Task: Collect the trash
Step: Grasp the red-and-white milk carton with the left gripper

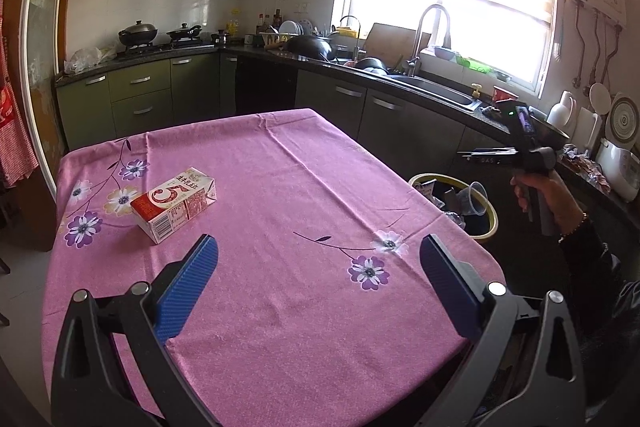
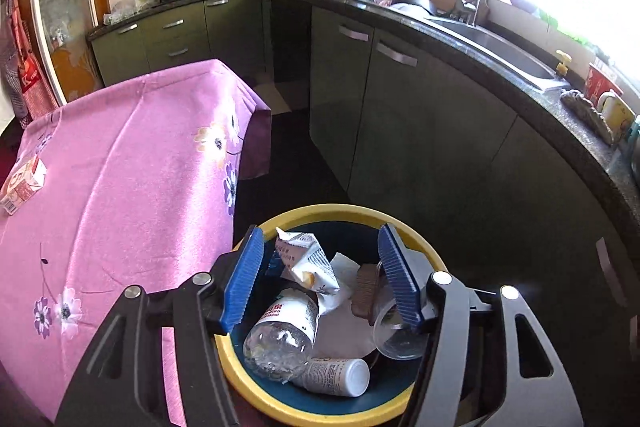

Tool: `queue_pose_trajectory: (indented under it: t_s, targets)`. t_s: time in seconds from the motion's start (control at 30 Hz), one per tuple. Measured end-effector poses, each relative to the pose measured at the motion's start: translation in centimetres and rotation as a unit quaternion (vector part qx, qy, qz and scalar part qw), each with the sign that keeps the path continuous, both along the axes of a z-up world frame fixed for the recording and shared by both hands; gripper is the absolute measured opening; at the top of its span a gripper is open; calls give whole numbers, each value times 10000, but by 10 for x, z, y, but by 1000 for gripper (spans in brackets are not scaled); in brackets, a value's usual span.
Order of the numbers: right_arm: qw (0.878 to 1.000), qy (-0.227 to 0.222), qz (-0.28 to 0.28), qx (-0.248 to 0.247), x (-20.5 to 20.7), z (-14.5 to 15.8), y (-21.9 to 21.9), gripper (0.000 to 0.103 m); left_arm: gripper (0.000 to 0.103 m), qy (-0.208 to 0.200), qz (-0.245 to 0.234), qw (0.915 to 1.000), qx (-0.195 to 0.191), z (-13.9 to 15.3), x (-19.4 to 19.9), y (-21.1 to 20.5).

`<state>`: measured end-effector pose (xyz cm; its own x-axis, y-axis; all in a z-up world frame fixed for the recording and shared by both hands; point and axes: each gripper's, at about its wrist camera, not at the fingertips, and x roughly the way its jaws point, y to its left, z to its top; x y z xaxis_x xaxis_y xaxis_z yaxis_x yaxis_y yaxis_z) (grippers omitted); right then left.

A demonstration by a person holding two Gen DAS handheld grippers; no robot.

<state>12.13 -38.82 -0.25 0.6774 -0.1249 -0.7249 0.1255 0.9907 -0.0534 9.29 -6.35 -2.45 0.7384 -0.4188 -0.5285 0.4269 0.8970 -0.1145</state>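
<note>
Grippers, both open and empty: right gripper (image 2: 320,275) above yellow-rimmed round bin (image 2: 344,213); left gripper (image 1: 319,267) over pink floral tablecloth (image 1: 280,187), red-and-white carton (image 1: 174,203) at ten o'clock.

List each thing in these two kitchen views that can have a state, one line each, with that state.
Red-and-white milk carton: lying on its side on the pink tablecloth.
Yellow-rimmed trash bin: uncovered, partly filled.
Clear plastic cup: in the bin, tipped on its side.
Clear plastic bottle: crushed, lying in the bin.
Left gripper: open, empty.
Right gripper: open above the bin, empty.
</note>
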Motion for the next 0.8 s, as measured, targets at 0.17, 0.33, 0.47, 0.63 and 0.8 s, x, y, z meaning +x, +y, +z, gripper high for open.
queue_pose_trajectory:
  t_s: [0.17, 0.33, 0.47, 0.63, 0.8]
  targets:
    - [9988, -385, 206, 239, -51, 20, 21, 63, 96, -222, -105, 9987, 448, -1, 16, 13]
    - [9970, -543, 361, 406, -83, 33, 42, 63, 96, -288, -368, 9967, 665, 2, 53, 39]
    - [9959, -606, 452, 501, -96, 40, 58, 65, 96, 34, -706, 9958, 576, -6, 96, 65]
    - [9950, -594, 569, 574, -96, 44, 77, 65, 96, 375, -745, 9944, 652, -29, 152, 88]
    - [9942, -518, 672, 660, -83, 41, 89, 67, 96, 685, -891, 9910, 727, -50, 194, 96]
